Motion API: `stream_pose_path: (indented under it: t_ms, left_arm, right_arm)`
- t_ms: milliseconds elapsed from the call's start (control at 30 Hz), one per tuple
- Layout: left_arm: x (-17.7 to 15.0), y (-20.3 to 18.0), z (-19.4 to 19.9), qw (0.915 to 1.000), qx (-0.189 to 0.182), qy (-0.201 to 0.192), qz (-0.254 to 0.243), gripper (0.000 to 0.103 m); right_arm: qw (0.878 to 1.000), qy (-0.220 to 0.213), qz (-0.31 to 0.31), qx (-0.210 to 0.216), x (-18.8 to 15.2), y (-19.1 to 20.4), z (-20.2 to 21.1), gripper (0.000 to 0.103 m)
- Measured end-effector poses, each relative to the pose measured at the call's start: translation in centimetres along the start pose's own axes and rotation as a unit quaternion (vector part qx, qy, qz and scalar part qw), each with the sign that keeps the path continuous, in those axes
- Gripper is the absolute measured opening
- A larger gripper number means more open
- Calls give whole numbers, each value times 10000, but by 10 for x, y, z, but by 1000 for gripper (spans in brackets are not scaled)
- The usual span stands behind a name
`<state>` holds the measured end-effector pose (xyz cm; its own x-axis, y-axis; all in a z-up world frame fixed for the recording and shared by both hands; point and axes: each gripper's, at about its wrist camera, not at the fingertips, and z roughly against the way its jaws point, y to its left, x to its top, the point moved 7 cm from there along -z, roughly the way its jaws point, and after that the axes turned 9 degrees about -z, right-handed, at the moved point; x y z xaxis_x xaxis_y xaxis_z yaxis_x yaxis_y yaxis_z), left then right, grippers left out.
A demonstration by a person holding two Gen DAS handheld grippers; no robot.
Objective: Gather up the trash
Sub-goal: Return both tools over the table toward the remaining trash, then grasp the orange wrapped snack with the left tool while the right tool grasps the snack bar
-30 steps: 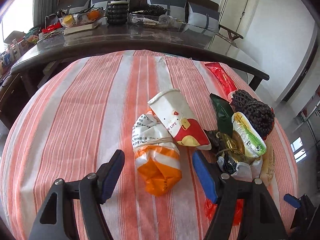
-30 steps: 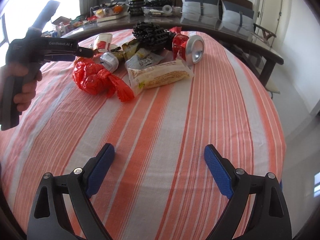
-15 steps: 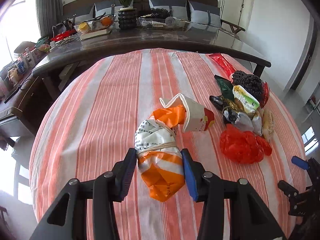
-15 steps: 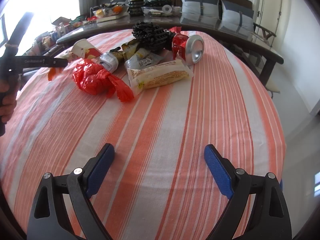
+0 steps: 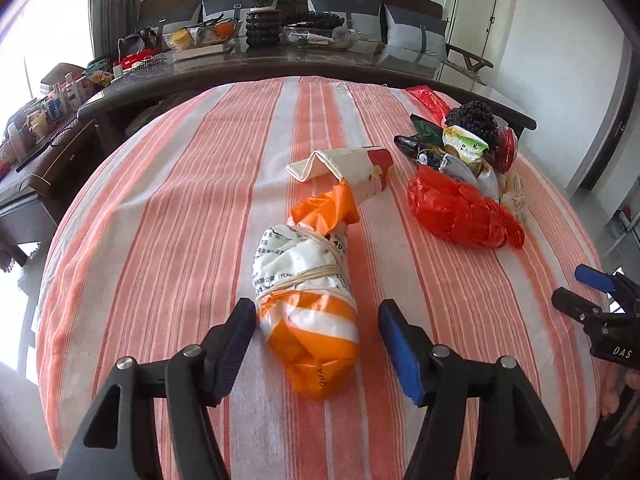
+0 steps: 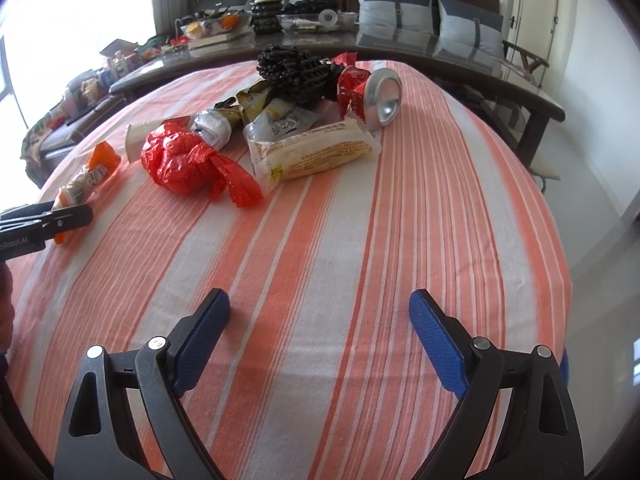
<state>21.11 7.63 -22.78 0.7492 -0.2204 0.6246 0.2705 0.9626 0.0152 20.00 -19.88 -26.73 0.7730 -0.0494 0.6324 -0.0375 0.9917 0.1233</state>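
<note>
An orange and white bundled bag (image 5: 308, 300) tied with a rubber band lies on the striped tablecloth (image 5: 160, 208). My left gripper (image 5: 316, 334) is open, its fingers on either side of the bundle's near end without touching it. The bundle also shows in the right wrist view (image 6: 86, 180). Behind it lies a crushed white and red paper cup (image 5: 352, 168). A red plastic bag (image 6: 188, 160), a yellow wrapper (image 6: 316, 154), a crushed can (image 6: 376, 94) and other wrappers lie in a heap. My right gripper (image 6: 318, 334) is open and empty above bare cloth.
A black mesh item (image 6: 296, 70) sits at the back of the heap. A dark glass table (image 5: 304, 60) with a plant pot, bowls and clutter stands beyond the round table. A sofa with grey cushions (image 6: 396, 2) lines the wall.
My left gripper was shut on the bundle half a second ago and has opened, leaving the bundle on the cloth nearer the table's front. The right gripper has not moved.
</note>
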Motion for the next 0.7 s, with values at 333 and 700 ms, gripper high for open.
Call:
stream_pose_path:
  t_ms: [333, 700]
  left_arm:
    - [1, 1, -2, 10000, -4, -37, 47, 65]
    - [1, 1, -2, 10000, -30, -50, 80, 65]
  right_arm:
    - [9855, -9, -1669, 298, 80, 4, -26, 85]
    - [9929, 635, -997, 116, 70, -4, -34, 26]
